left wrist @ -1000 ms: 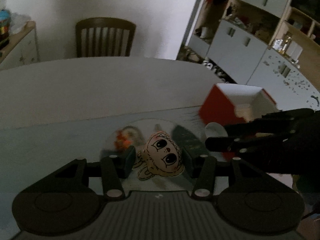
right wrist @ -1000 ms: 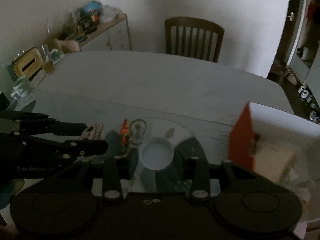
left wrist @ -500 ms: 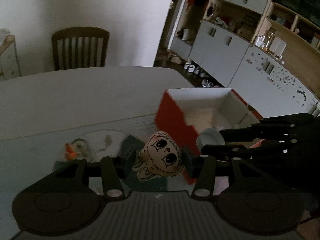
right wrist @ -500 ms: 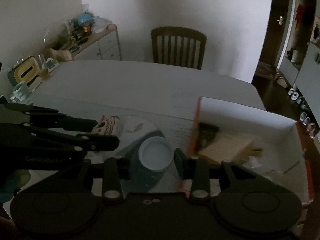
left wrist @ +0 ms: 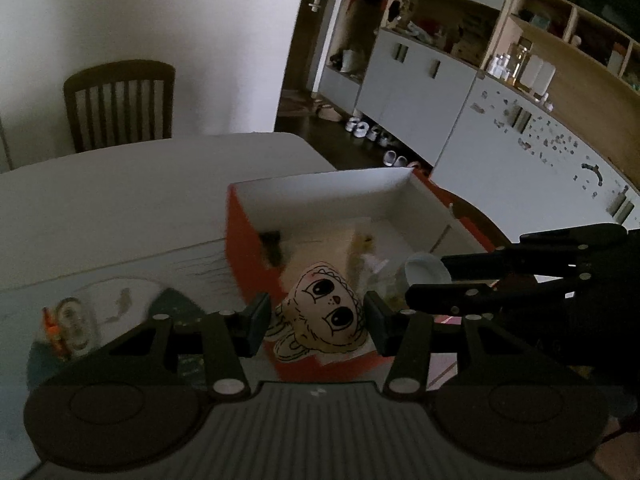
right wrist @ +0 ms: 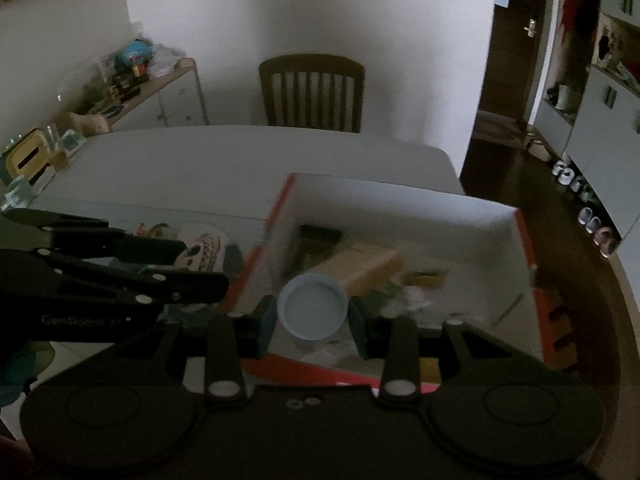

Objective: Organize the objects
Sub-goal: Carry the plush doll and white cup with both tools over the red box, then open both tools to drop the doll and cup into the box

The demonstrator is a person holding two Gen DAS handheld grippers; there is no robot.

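My left gripper is shut on a cream doll head with big drawn eyes and holds it above the near edge of a red box with a white inside. My right gripper is shut on a pale blue round lid and holds it over the same red box. The right gripper with the lid shows at the right of the left wrist view. The left gripper with the doll head shows at the left of the right wrist view.
The box holds a tan block, a dark object and small bits. A small glass jar with an orange piece stands on a placemat at the left. A wooden chair stands behind the table. Cabinets line the right.
Both grippers have swung right with their objects, from above the placemat to over the red box. The jar on the placemat has dropped to the left of view.
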